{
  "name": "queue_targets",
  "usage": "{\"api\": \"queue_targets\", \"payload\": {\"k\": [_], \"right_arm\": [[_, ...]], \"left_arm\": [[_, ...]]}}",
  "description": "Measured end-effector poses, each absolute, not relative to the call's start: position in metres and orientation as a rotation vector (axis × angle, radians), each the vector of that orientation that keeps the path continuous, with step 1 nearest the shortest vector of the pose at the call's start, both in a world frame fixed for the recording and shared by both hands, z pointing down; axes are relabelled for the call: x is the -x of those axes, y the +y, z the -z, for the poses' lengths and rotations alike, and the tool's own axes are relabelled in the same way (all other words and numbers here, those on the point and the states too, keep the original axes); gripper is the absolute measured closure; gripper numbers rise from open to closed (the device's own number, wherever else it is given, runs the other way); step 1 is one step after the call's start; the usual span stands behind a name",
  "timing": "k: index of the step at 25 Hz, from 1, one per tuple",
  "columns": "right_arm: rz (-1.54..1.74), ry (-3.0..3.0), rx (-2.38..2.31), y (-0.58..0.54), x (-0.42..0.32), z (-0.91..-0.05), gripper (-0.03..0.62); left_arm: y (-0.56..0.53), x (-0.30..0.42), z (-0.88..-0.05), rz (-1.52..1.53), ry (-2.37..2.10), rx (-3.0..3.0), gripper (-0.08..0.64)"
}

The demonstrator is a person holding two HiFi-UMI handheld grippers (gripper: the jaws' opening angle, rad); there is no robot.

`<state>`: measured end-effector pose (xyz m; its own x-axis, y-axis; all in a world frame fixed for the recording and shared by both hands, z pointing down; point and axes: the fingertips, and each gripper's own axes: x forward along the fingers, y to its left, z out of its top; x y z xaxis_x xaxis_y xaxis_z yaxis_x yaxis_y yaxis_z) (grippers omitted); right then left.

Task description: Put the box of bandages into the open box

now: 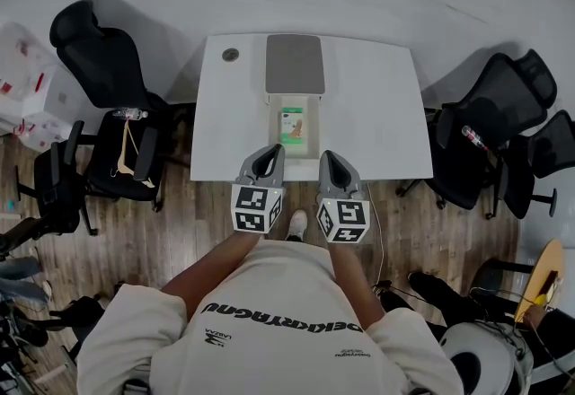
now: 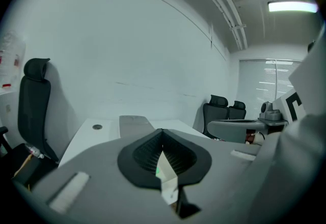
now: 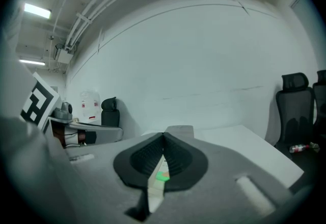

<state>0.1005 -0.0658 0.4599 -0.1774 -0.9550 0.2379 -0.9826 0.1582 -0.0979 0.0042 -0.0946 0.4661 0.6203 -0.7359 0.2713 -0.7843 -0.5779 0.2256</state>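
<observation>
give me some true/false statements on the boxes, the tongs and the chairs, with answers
1. The bandages lie inside the open box. True.
2. The left tongs grip the bandages. False: they are shut on nothing, over the near edge of the table.
3. The lid is closed over the box. False: it lies folded back on the table, beyond the box.
4. Black chairs stand on both sides of the table. True.
5. The right tongs are wide open. False: they are shut and empty.
</observation>
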Motion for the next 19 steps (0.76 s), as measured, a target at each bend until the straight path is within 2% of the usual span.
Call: {"api": "queue_targets", "payload": {"k": [19], "right_arm": [[-0.313,-2.341,-1.933,-0.058,-0.096,-0.456,0.594]], "left_arm": [[-0.083,0.007,-0.469,-0.207,-1.218,-2.578,0.561]]}}
